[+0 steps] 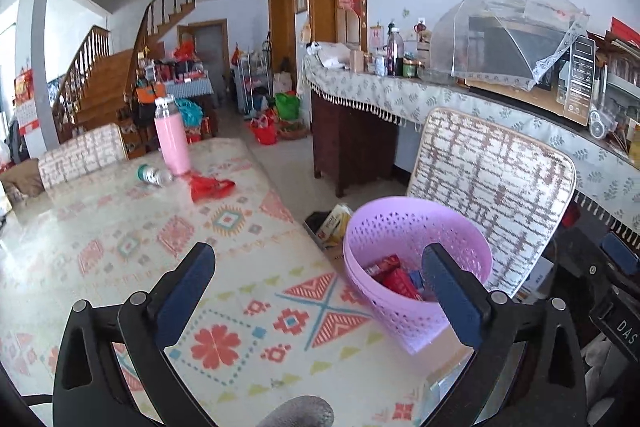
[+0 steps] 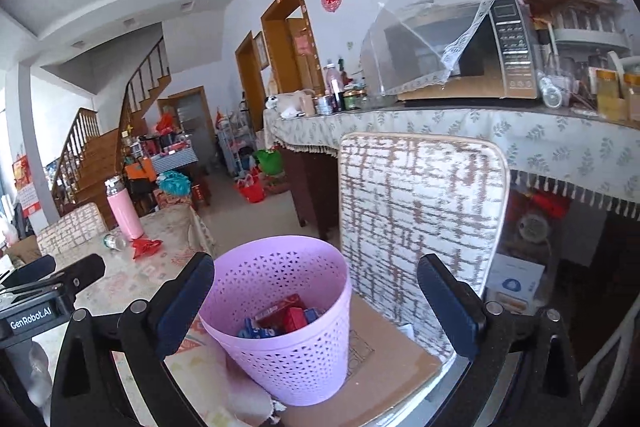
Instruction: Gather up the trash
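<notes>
Left wrist view: my left gripper (image 1: 318,297) and right gripper (image 2: 316,303) gape fully, holding nothing. The red wrapper (image 1: 210,187) lies far left on the surface (image 1: 120,247), left hand nearer; basket (image 1: 416,227) near right.

We see a perforated matt plastic basket (image 2: 280,331), lilac; a glossy patterned table covering (image 1: 224,291); woven cloth chair backs (image 2: 420,219); a smooth pink bottle (image 1: 172,143); a fringed cloth runner (image 1: 400,99); varnished wooden stairs (image 1: 100,83); fine mesh food cover (image 1: 508,35).
</notes>
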